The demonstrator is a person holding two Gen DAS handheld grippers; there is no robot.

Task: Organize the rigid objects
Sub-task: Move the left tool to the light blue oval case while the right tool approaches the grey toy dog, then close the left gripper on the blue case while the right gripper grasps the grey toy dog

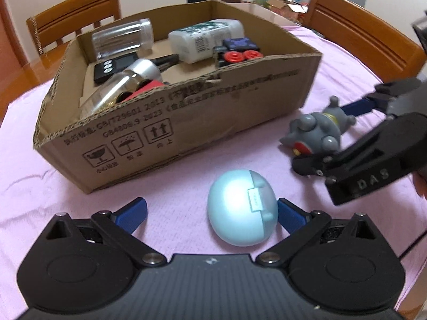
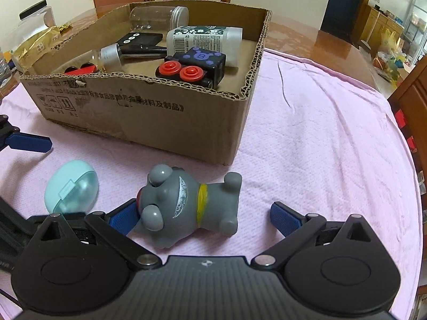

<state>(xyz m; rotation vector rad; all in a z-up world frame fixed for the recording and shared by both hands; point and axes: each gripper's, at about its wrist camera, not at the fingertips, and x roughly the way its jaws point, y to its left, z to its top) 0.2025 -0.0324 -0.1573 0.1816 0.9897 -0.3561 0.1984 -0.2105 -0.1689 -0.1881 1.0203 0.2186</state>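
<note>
A pale blue egg-shaped case (image 1: 241,208) lies on the pink cloth between the open fingers of my left gripper (image 1: 212,214), closer to the right finger; it also shows in the right wrist view (image 2: 72,189). A grey toy dog (image 2: 186,205) lies on its side between the open fingers of my right gripper (image 2: 204,218), its head against the left finger (image 2: 124,218). The dog also shows in the left wrist view (image 1: 317,130). A cardboard box (image 1: 186,130) behind them holds a white bottle (image 1: 205,38), clear jars, a black timer and a black toy with red wheels (image 2: 194,66).
Pink cloth (image 2: 320,138) covers the round table. Wooden chairs (image 1: 357,29) stand around it. A yellow packet and a jar (image 2: 34,34) lie at the far left beyond the box.
</note>
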